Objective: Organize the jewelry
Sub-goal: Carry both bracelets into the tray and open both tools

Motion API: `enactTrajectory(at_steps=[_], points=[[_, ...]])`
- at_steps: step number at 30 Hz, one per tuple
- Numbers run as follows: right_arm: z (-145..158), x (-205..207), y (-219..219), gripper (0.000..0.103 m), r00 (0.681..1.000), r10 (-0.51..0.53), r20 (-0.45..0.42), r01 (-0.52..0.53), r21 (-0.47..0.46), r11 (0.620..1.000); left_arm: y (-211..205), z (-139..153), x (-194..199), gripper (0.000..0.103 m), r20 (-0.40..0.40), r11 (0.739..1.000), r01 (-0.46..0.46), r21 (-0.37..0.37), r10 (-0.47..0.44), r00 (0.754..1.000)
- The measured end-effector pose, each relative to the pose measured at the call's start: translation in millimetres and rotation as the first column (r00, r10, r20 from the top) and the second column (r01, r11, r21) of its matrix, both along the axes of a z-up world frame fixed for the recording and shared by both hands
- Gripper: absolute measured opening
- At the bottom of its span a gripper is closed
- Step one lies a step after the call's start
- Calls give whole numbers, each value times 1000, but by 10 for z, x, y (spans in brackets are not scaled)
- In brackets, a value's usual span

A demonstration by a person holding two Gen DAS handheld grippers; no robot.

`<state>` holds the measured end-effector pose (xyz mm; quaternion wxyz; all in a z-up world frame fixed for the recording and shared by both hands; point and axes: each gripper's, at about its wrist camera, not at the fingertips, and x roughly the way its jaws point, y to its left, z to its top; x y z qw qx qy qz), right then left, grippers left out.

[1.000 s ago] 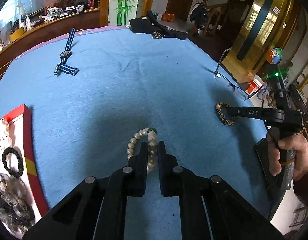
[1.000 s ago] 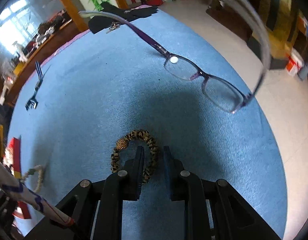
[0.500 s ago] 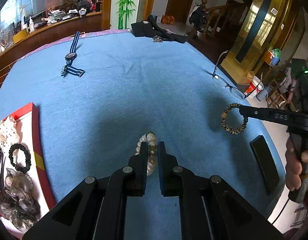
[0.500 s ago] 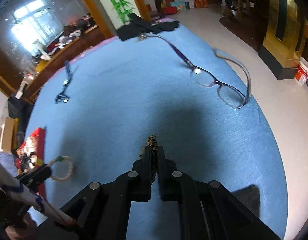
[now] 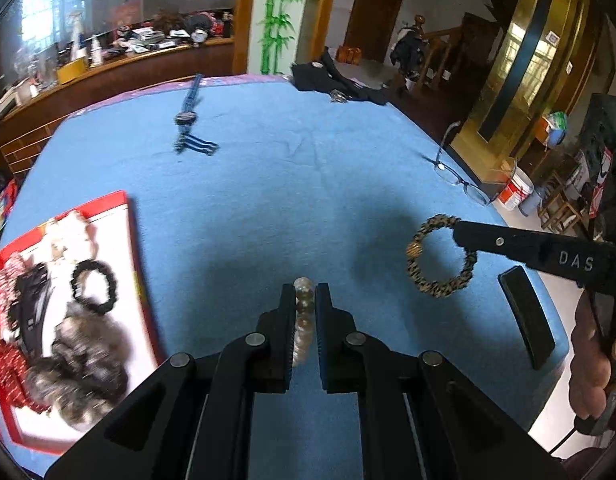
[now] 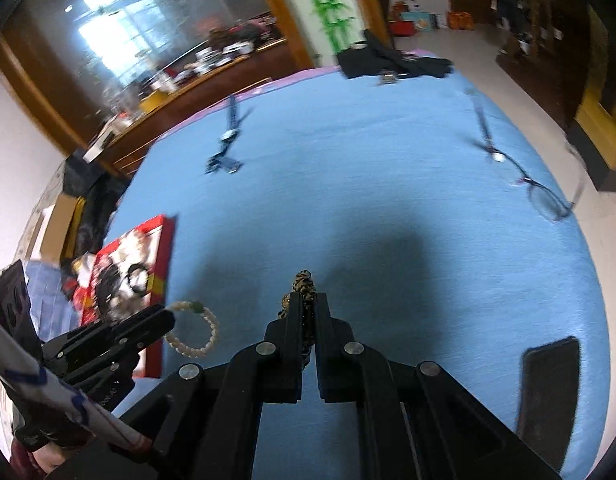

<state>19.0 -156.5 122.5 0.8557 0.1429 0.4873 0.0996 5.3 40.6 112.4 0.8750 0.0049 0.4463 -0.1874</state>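
My left gripper (image 5: pixel 306 292) is shut on a pearl bracelet (image 5: pixel 303 312) and holds it above the blue table; the bracelet also shows in the right wrist view (image 6: pixel 196 332). My right gripper (image 6: pixel 306 300) is shut on a leopard-print bracelet (image 6: pixel 305 286), which hangs as a ring in the left wrist view (image 5: pixel 440 258). A red jewelry tray (image 5: pixel 130 240) with a black bead bracelet (image 5: pixel 94 286) and other pieces lies at the left; it also shows in the right wrist view (image 6: pixel 166 248).
A blue-strapped watch (image 5: pixel 188 120) lies at the far side. Glasses (image 5: pixel 460 180) rest near the right edge. A black phone (image 5: pixel 526 320) lies at the near right. Dark cloth and keys (image 5: pixel 336 84) sit at the far edge.
Both grippers have lifted higher with their bracelets and swung left toward the red tray, which now shows larger in both views.
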Motion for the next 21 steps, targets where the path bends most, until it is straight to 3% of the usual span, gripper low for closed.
enactTrajectory(at_steps=[13,21], points=[[236,-79,1185,5,976,212,47,-214,30,976,964,330,-390,9,58,989,-148,-12,148,987],[318,-184,2009,6,927,369,72,-372,46,927,1655,396,-585,9,71,966,-260,2,259,963]])
